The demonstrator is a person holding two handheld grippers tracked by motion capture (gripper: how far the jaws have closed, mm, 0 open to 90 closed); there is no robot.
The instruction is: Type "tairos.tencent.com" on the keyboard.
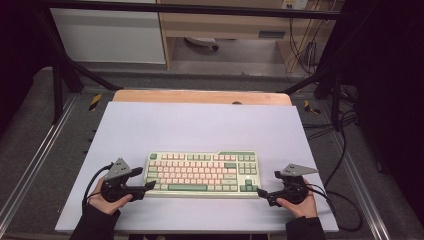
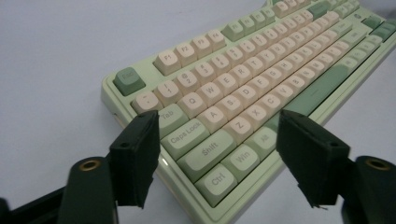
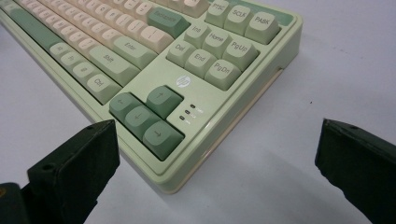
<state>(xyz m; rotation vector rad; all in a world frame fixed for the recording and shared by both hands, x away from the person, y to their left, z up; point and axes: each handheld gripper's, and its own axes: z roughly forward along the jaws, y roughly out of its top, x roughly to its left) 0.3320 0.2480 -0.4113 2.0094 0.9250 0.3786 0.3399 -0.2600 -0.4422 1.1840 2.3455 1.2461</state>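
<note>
Your keyboard [image 1: 202, 174] lies flat on the pale desk [image 1: 200, 125], in the lower middle of the high view, long side running left to right. It is pale green with cream and darker green keycaps.

Your left claw [image 1: 143, 178] sits at the lower left of that view, just at the keyboard's left end. In the left gripper view its jaws are partly apart and straddle the near left corner of the keyboard [image 2: 243, 102]: one black jaw stands beside the Tab and Caps Lock keys at the lower left of the frame, the other over the bottom row near the Alt key at the lower right. Whether either pad actually presses on the case is hard to tell from this angle; it looks as if they do not.

Your right claw [image 1: 266, 184] is at the lower right of the high view, just beside the keyboard's right end. In the right gripper view its jaws are wide apart, with the arrow-key corner of the keyboard [image 3: 187, 79] between them, and they grip nothing.
</note>
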